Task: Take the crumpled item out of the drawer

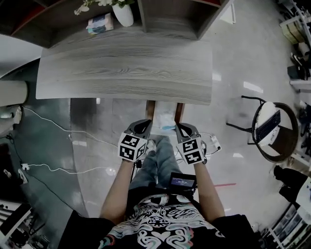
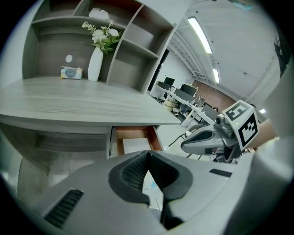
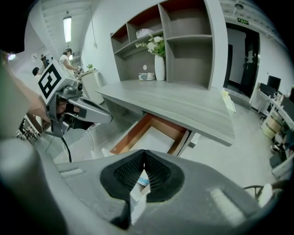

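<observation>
Both forearms stretched fwd, side by side, above the lap. L gripper [image 1: 145,125] & R gripper [image 1: 181,126] held level w/ marker cubes up, tips aimed at the near end of the open drawer [image 1: 150,108] under the desk [image 1: 126,73]. L jaws pressed together at the tips, nothing btwn them. R jaws same: tips touching, empty. In the drawer's near end, btwn the two sets of tips: crumpled item [image 1: 166,121], white w/ pale blue, close to both, gripped by neither.

There are one desk [image 1: 126,68], one drawer [image 1: 150,109], one crumpled item [image 1: 165,119], one vase [image 1: 124,14] and one tissue pack [image 1: 99,23]. Two grippers show: the left gripper [image 1: 144,127] and the right gripper [image 1: 183,129].
</observation>
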Demonstrator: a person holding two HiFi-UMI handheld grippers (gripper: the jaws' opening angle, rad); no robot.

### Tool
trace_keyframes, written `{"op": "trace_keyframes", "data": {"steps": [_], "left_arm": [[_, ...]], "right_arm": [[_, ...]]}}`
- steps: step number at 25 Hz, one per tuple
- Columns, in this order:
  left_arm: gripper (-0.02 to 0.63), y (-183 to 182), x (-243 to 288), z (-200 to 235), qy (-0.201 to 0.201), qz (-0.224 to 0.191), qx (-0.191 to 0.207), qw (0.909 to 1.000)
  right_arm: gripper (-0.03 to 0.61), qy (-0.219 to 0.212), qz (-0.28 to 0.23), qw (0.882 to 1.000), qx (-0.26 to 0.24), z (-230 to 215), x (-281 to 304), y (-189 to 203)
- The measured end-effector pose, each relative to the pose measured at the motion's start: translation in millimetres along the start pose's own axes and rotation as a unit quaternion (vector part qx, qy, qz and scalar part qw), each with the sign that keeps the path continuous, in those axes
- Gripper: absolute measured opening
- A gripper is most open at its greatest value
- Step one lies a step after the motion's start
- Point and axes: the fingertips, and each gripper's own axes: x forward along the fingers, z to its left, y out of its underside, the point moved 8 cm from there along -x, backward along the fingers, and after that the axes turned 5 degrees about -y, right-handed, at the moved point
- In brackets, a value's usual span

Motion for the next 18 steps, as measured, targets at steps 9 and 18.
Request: {"op": "trace_keyframes", "data": {"steps": [9,18], "left_arm": [[0.003,22.8,32.8,5.4,-0.018,0.053,0.015,0.9983],[0.003,45.2,57.6,4.1,-0.01,0.112,0.018,0.9934]], "right_arm": [[0.005,-0.023,0.057,0.997,-0.041,-15.0,36.7,7.0],[0.005,-0.053,0.095,0.993,-0.045,-14.4,65.6,20.2]]}}
